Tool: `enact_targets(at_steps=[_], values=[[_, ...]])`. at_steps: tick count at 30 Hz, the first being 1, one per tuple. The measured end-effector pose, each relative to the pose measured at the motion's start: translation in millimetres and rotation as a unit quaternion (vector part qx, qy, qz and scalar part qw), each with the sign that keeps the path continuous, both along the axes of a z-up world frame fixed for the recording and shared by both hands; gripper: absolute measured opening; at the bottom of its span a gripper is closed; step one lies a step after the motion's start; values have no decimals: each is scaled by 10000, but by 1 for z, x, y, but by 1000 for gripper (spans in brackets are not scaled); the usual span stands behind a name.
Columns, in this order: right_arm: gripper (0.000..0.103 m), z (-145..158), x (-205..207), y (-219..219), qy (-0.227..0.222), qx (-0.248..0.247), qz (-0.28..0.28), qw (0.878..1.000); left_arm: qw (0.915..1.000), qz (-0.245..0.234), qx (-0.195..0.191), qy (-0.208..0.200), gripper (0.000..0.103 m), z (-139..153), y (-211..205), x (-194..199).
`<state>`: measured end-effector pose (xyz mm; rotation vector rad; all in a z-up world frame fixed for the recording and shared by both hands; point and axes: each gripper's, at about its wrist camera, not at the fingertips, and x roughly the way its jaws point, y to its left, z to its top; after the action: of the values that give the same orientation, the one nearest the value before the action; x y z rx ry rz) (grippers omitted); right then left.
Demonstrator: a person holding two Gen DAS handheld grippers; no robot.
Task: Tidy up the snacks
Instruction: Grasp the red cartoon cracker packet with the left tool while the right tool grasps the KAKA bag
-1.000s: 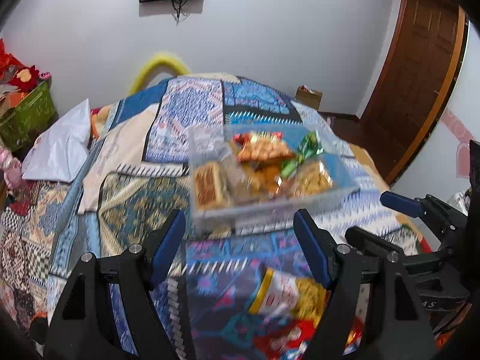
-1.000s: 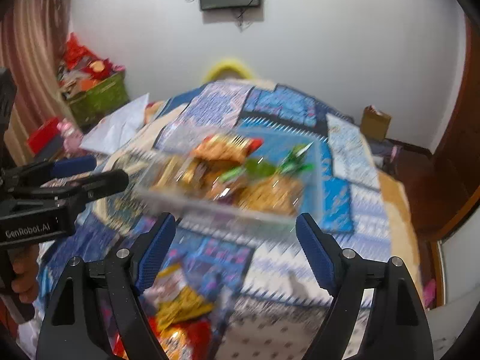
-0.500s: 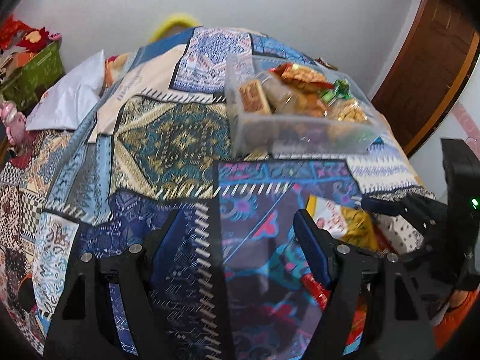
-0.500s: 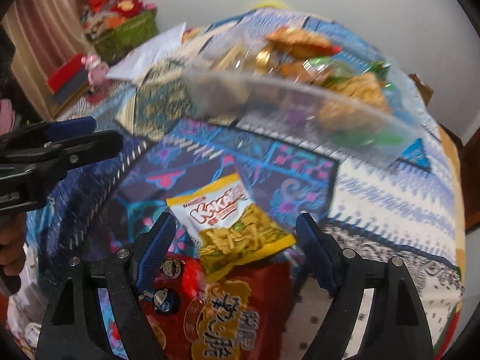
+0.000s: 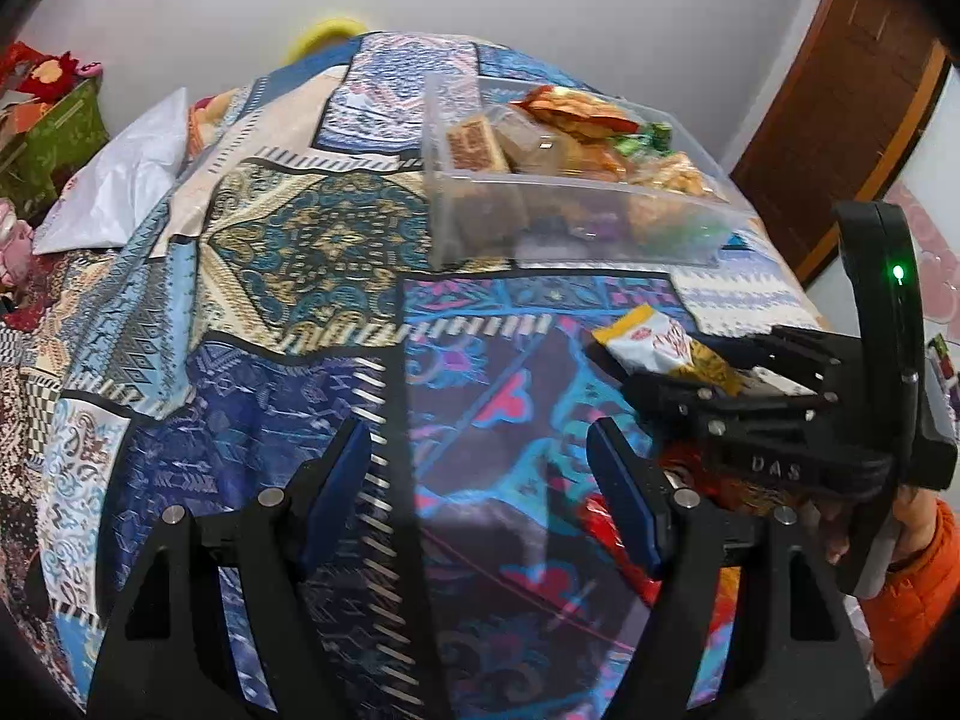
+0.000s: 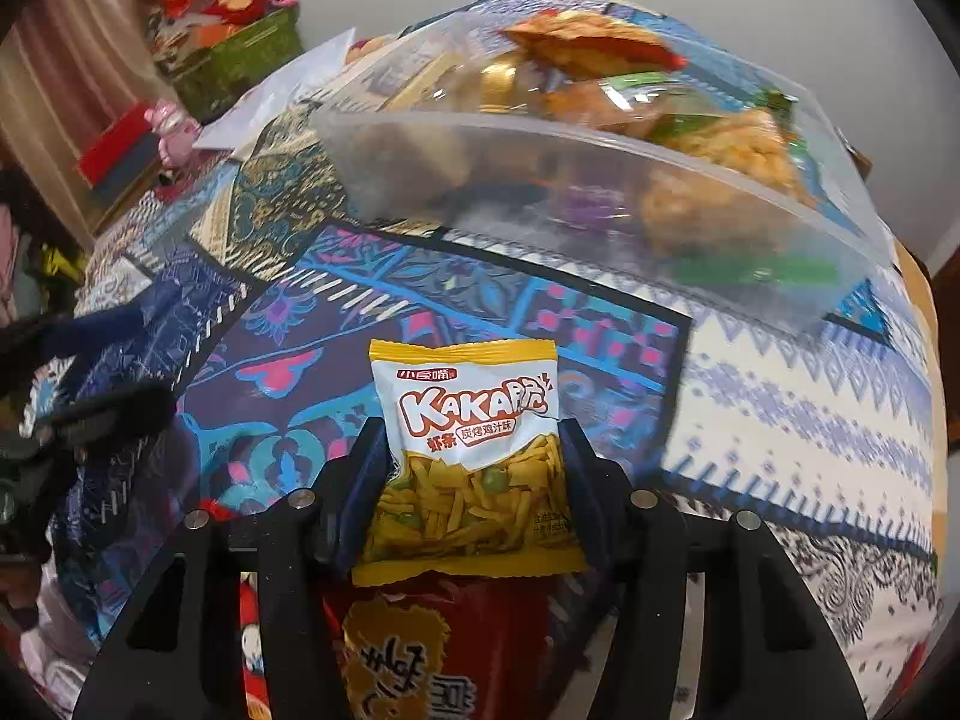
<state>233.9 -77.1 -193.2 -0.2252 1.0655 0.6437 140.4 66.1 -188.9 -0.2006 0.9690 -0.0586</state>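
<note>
A clear plastic bin [image 5: 600,228] holding several snack packs sits on the patterned quilt; it also shows in the right wrist view [image 6: 600,222]. My right gripper [image 6: 474,456] straddles a yellow-and-white KaKa snack bag [image 6: 474,450] lying on the quilt, its pads against the bag's sides. The bag also shows in the left wrist view [image 5: 666,348] under the right gripper [image 5: 720,372]. My left gripper [image 5: 480,480] is open and empty above bare quilt. A red snack bag [image 6: 420,648] lies under the yellow one.
The quilt-covered bed [image 5: 300,252] fills both views. A white pillow [image 5: 120,186] lies at the far left. A green box with red things [image 5: 48,132] stands left of the bed. A brown door [image 5: 840,114] is at the right.
Both grippers dropped toward the quilt. My right gripper moved onto the yellow KaKa bag and narrowed from wide open onto its sides. My left gripper stayed open.
</note>
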Motion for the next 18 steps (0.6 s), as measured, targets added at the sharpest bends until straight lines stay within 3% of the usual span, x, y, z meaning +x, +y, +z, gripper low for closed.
enact_targets(at_steps=[10,18], values=[[52,37,-20,-60,-286,440,-618,9967,9974,-724,-8,47,74,13,-56,-24],[52,50,-35,-92,-304,737,-847,9932,9932,-1114,193,275,76,-5,-94,-38]])
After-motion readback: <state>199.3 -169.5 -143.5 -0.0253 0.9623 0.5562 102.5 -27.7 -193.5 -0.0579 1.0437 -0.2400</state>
